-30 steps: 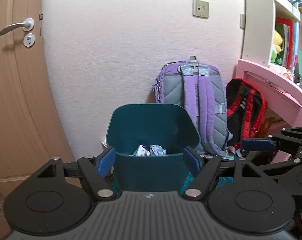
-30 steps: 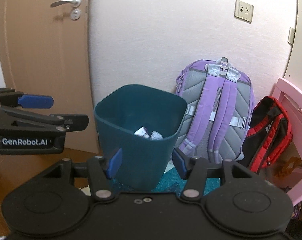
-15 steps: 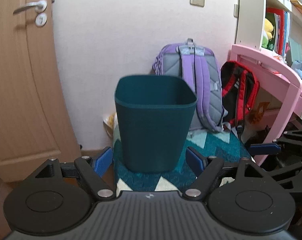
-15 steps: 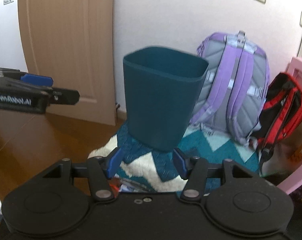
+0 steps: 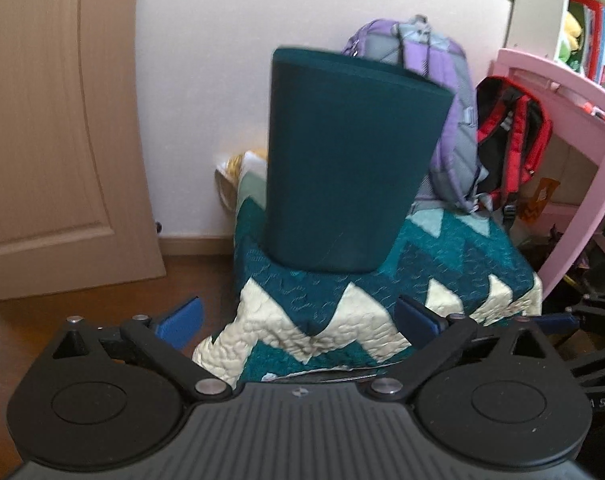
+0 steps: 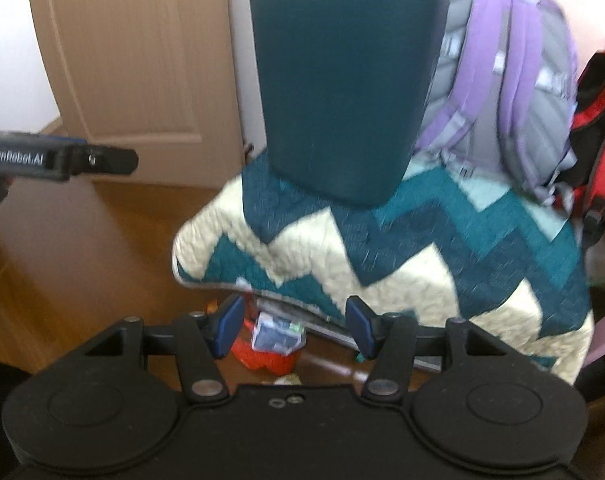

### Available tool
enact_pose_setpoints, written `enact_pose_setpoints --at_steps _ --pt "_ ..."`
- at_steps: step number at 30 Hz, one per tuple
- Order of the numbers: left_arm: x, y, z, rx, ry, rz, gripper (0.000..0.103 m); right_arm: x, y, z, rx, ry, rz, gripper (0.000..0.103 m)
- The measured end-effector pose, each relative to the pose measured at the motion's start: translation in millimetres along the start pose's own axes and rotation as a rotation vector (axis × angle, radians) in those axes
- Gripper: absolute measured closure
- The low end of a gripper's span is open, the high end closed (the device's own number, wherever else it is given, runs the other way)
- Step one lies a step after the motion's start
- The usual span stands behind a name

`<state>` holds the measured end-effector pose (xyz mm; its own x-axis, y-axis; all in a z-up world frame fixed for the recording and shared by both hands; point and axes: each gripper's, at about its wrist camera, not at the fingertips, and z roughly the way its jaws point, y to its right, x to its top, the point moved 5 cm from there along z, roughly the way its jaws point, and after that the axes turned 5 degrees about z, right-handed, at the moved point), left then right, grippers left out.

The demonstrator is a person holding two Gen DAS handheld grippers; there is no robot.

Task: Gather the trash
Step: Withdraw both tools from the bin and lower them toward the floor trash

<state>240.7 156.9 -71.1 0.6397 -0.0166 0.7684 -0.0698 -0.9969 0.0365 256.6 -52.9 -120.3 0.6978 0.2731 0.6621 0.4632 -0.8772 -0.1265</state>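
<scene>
Wooden flooring and a closed door fill the left wrist view, where a teal trash bin [image 5: 342, 160] stands on a folded zigzag quilt [image 5: 366, 292] against the wall, a purple backpack [image 5: 442, 80] behind it. The left gripper [image 5: 298, 322] hangs spread and empty; a careless reach could topple the bin off its soft base.

From the right wrist, the right gripper [image 6: 294, 328] gapes, holding nothing, just above a small clear wrapper [image 6: 276, 334] and red wrapper [image 6: 268, 360] lying on the floor at the quilt's edge. Overhanging quilt crowds the approach; open floor lies leftward.
</scene>
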Motion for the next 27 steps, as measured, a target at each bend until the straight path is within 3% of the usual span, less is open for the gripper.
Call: enact_pose_setpoints --at_steps 10,15,20,27 --pt "-96.1 -64.1 94.4 0.038 -0.134 -0.052 0.001 -69.2 13.6 121.5 -0.014 -0.192 0.005 0.047" --pt "-153.5 -89.7 141.6 0.051 -0.254 -0.070 0.001 -97.4 14.5 180.5 -0.023 -0.273 -0.102 0.047" --pt "-199.9 -106.7 194.9 0.096 -0.340 -0.078 0.001 -119.1 22.1 240.8 -0.046 -0.354 -0.126 0.047" --pt "-260.9 -117.5 281.0 0.149 -0.457 -0.127 0.001 -152.0 20.0 310.6 0.014 -0.476 -0.161 0.048"
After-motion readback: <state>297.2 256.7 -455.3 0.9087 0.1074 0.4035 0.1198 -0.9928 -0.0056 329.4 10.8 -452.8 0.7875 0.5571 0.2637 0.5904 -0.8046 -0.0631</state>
